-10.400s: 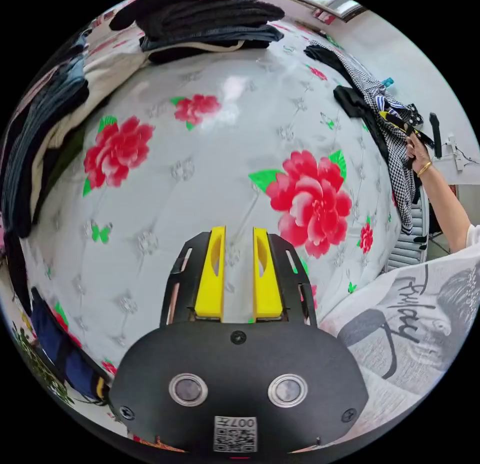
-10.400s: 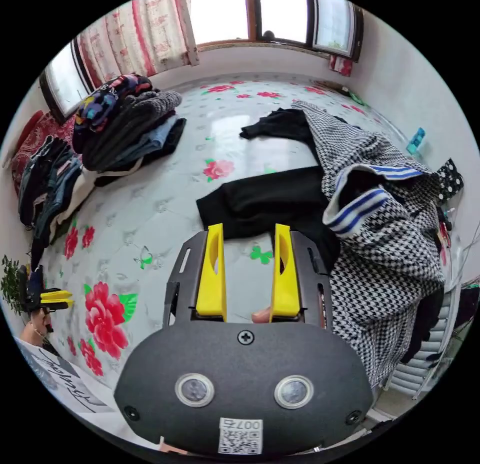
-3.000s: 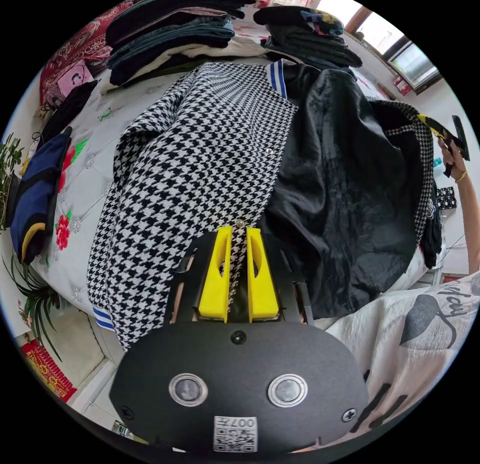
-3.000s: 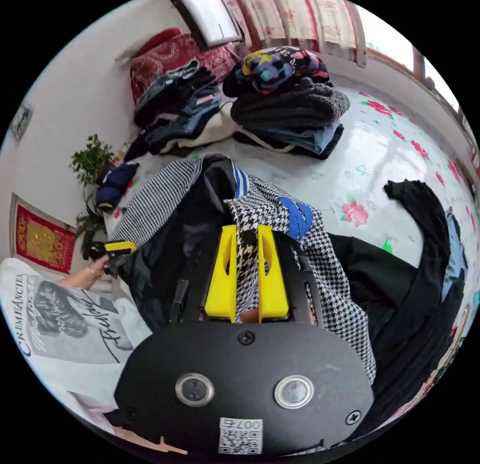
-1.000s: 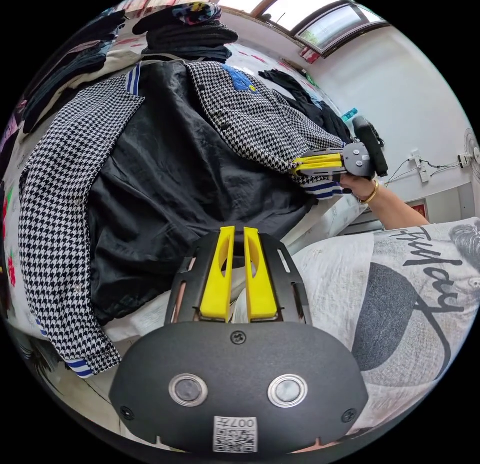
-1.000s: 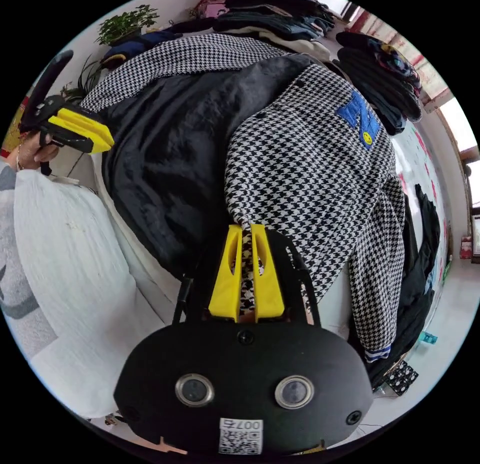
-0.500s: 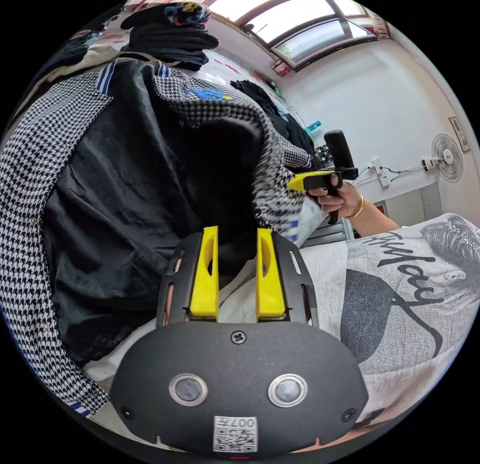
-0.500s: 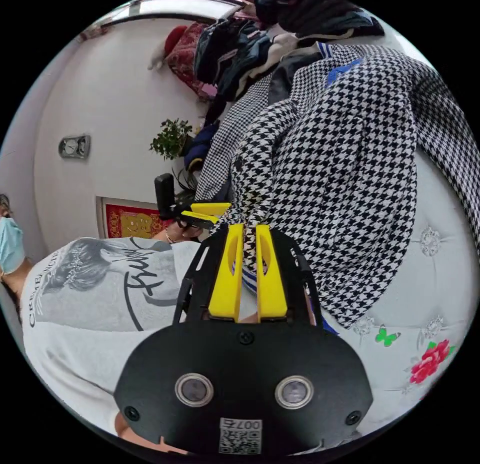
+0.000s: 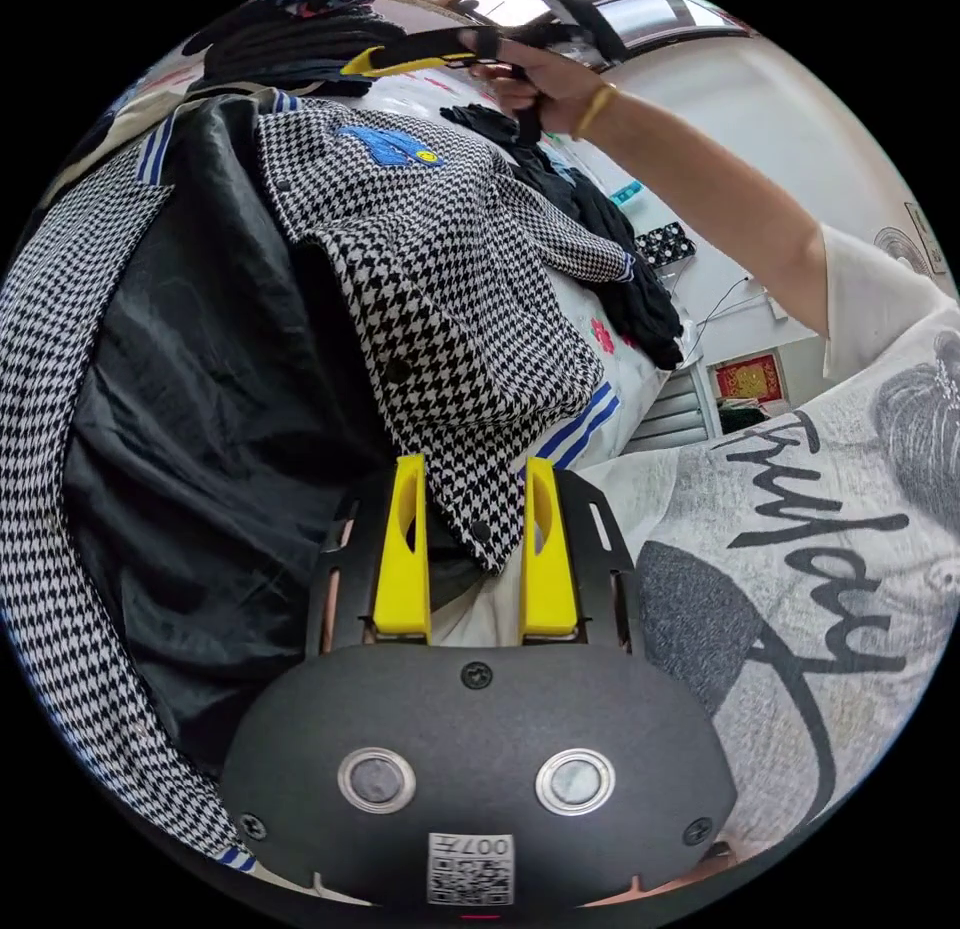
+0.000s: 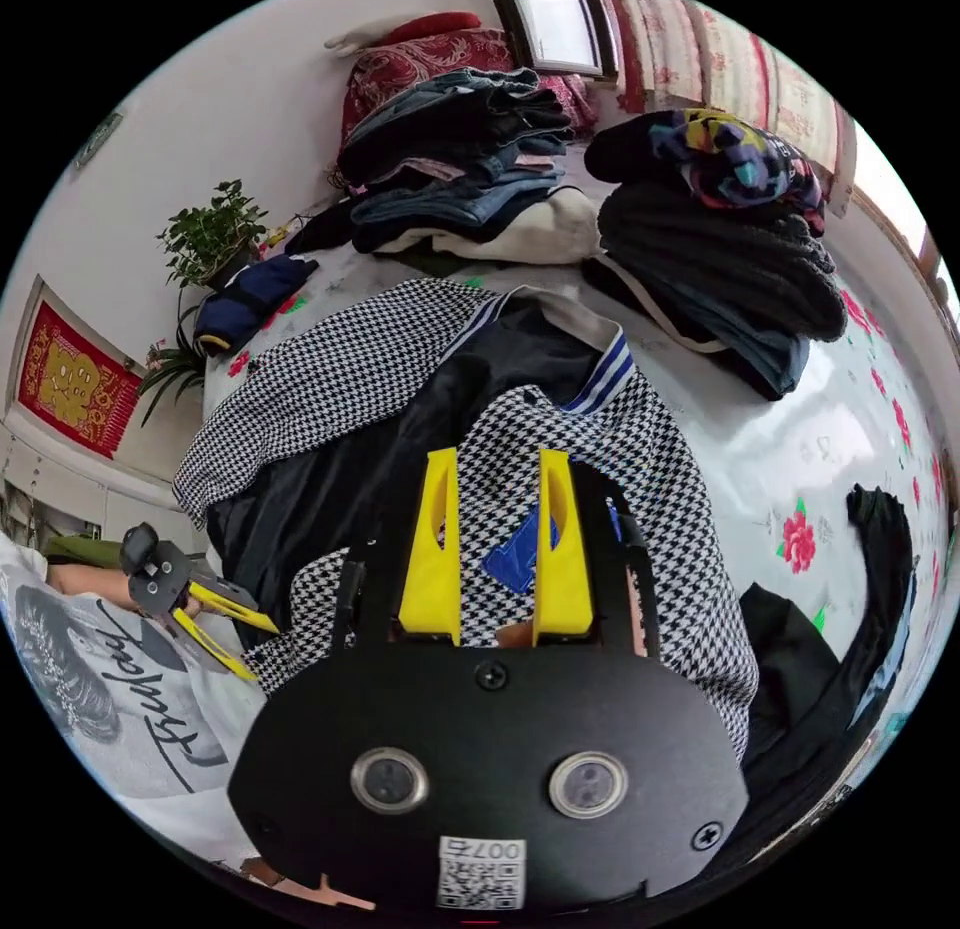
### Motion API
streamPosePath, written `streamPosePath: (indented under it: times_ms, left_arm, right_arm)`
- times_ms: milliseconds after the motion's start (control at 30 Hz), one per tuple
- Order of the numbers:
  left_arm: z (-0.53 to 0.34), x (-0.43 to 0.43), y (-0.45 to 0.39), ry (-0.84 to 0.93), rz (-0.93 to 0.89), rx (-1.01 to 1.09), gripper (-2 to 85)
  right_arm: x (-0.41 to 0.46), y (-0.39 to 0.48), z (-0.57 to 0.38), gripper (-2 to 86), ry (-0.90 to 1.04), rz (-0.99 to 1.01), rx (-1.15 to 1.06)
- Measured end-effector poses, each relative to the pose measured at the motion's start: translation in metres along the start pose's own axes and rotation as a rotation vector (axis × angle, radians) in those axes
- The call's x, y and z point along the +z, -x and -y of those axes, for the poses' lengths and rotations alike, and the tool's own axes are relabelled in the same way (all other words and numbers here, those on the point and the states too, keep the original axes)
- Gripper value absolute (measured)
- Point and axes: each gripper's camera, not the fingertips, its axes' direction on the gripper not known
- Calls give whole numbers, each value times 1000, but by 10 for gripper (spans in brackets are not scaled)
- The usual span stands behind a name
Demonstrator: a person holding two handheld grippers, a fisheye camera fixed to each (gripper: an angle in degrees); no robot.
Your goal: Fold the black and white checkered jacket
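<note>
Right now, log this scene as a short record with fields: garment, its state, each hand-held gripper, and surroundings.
garment: black and white checkered jacket with a blue patch
state: lying on the flowered bed; one front panel laid closed, the other open, black lining exposed
left hand-held gripper: open, low at the closed panel's bottom corner, not clamping it
right hand-held gripper: open, above the jacket's chest
surroundings: stacks of folded clothes beyond the collar; potted plant by the wall
</note>
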Motion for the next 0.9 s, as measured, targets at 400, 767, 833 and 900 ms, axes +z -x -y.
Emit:
streamPosePath:
  times_ms: [400,767,833,900]
  left_arm:
    - [31,28,24,146,114,48,-9]
    - [21,41,41,148,95,-14,-9]
    - [17,43,40,141,97,-33,-9]
    - [12,43,40,130,93,-56,-9]
  right_arm:
    - [74,-16,70,59,43,-165,37]
    - [-62,-53,-29,87,-332,86,447]
    - [-92,-66,-96,90,-395,59,588]
    - [-124,-87,-205,95,-423,-61,886]
